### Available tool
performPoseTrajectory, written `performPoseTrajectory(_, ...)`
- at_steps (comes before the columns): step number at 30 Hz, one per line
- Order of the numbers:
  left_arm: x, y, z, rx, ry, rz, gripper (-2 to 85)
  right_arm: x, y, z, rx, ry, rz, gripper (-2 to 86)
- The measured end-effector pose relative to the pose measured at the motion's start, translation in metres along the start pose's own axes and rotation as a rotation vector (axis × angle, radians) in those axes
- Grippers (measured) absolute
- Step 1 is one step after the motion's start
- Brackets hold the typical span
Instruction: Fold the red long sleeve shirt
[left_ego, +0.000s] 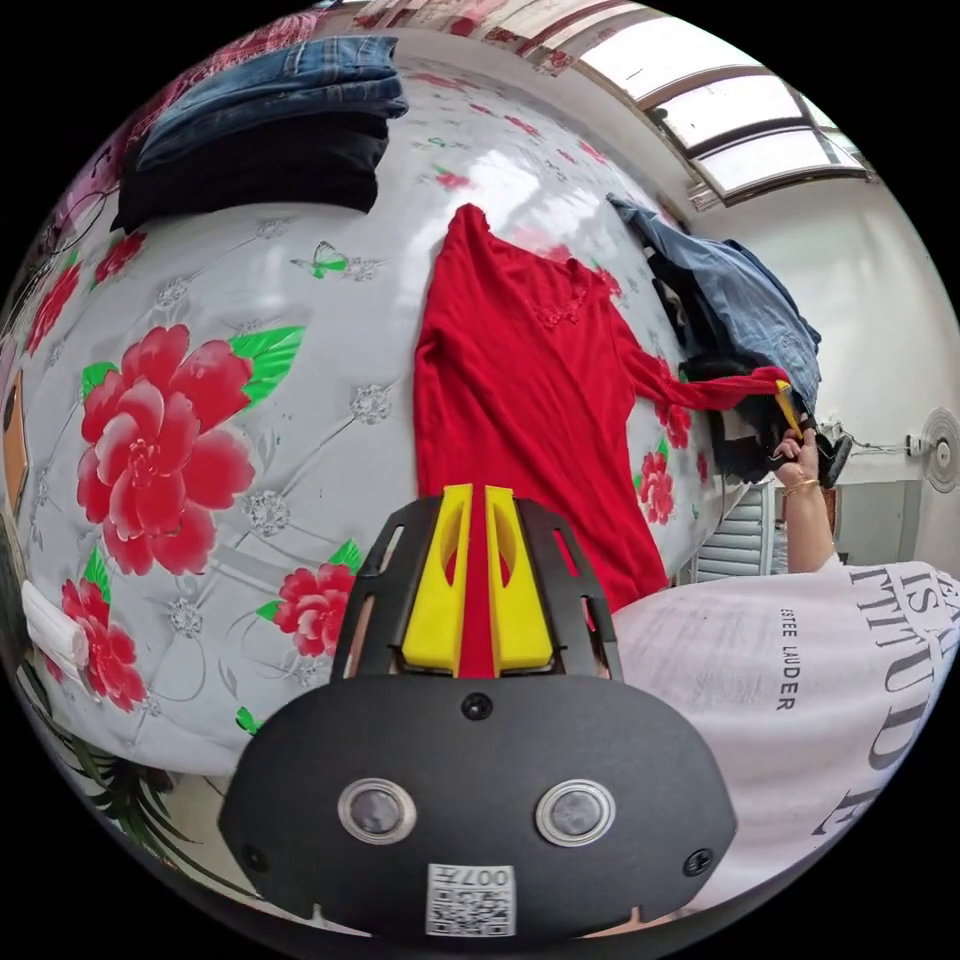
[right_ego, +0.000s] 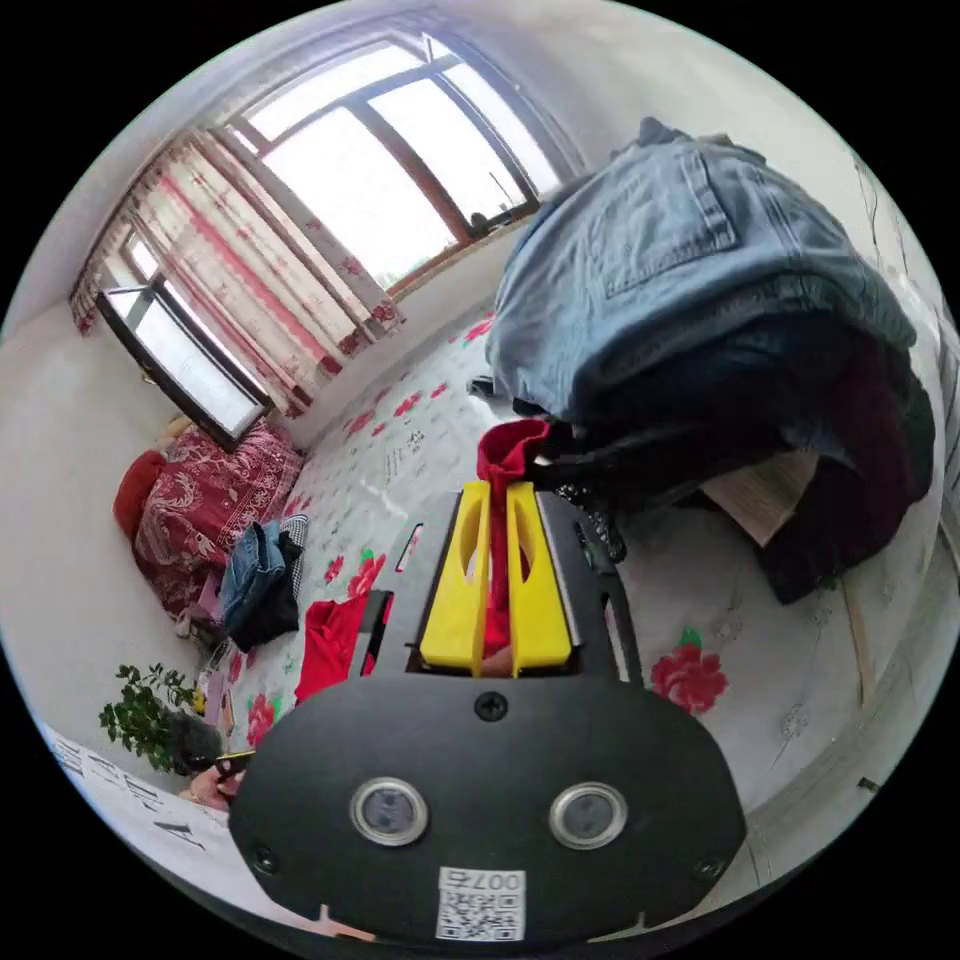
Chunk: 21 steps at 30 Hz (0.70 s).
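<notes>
While both tongs (left_ego: 478, 580) (right_ego: 497, 580) clamp the red shirt (left_ego: 520, 400), a heap of jeans (right_ego: 690, 300) hides its sleeve end.

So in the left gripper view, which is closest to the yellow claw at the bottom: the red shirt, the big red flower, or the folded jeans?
1. Red shirt: pinched in the left claw.
2. Big red flower: printed on the cover, off to the view's left.
3. Folded jeans: far end, top of the view.
</notes>
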<state>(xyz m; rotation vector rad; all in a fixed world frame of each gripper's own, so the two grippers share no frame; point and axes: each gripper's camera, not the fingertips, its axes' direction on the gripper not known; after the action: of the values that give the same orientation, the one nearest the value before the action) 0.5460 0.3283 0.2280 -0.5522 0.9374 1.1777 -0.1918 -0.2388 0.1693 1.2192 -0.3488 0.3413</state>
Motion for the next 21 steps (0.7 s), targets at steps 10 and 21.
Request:
performPoseTrajectory(10,0.033,-0.005,-0.026,0.107,0.087,0.135,3.6,-0.196,0.129,-0.052,0.014,-0.411,-0.596,0.6)
performPoseTrajectory(21,-0.019,0.048,-0.037,0.072,0.086,0.081,6.8,-0.287,0.299,0.033,-0.704,-0.675,-1.007,5.2)
